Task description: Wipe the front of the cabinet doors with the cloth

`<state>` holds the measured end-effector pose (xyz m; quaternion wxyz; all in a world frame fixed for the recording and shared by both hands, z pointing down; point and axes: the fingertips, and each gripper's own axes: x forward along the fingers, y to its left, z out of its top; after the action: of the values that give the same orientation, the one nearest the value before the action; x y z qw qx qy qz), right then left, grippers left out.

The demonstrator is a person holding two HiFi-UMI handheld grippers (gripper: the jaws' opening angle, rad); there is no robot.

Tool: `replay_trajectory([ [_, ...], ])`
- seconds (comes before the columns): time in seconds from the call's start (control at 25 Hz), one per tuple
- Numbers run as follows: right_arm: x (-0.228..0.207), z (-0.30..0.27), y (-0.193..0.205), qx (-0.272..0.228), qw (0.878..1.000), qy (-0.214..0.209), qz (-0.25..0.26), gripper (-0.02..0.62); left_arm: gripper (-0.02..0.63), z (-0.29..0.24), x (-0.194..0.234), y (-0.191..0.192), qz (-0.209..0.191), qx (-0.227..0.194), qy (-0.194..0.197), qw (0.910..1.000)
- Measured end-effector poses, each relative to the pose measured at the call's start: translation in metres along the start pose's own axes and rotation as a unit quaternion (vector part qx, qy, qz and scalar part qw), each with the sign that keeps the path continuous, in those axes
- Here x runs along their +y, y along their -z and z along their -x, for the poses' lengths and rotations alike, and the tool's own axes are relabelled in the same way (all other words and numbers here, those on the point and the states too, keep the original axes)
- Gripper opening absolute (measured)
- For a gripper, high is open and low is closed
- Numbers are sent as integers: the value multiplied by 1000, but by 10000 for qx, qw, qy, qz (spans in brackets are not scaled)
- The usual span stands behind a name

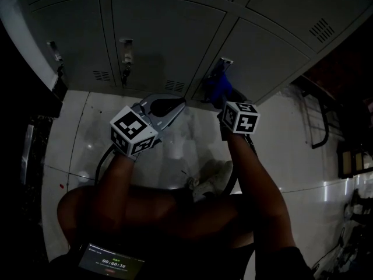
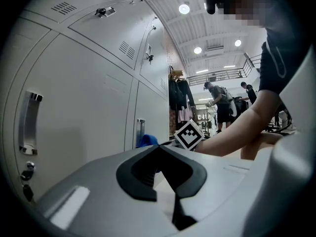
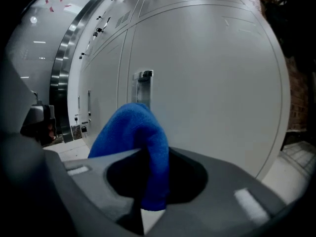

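The grey cabinet doors (image 1: 169, 34) fill the top of the head view, each with a small handle. A blue cloth (image 1: 217, 87) is pressed near the handle (image 1: 222, 65) of the third door, with my right gripper (image 1: 221, 98) shut on it. In the right gripper view the cloth (image 3: 138, 142) bulges out between the jaws, close to the door (image 3: 212, 93) and its handle (image 3: 143, 87). My left gripper (image 1: 176, 104) hovers just left of the cloth, off the doors, shut with nothing in it. The left gripper view shows its tips (image 2: 159, 148) meeting, with the cloth (image 2: 146, 140) beyond.
The doors stand over a pale glossy floor (image 1: 175, 150). The person's knees and arms (image 1: 175, 214) fill the lower middle. A dark metal frame (image 1: 319, 121) stands at the right. People (image 2: 219, 105) and hanging clothes (image 2: 178, 95) show far off along the cabinet row.
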<state>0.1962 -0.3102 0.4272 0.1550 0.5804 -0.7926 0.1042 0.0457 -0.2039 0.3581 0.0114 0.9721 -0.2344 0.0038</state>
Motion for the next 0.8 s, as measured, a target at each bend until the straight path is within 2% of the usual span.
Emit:
replay_trajectory([
  [0.12,-28,10,12,84,9996,278,-39,72,6,-1,-1,3,-21,40,42,10000],
  [0.24,-67,24,26,147,9972,660,-314,72,6,-2,-3,4,-44,76,49,9999],
  [0.4,-122,48,42,161,9895,1225,-753,72,5,-2,-4,6,-30,118,40,9999],
  [0.48,-145,58,45,156,9863,1471,-724,72,6,-2,-5,7,-32,120,52,9999],
  [0.68,-184,81,50,29,9784,1810,-1001,72,6,-2,-4,6,-39,96,67,9999],
  [0.8,-192,89,56,39,9768,1856,-1071,72,5,-2,-2,6,-26,103,50,9999],
])
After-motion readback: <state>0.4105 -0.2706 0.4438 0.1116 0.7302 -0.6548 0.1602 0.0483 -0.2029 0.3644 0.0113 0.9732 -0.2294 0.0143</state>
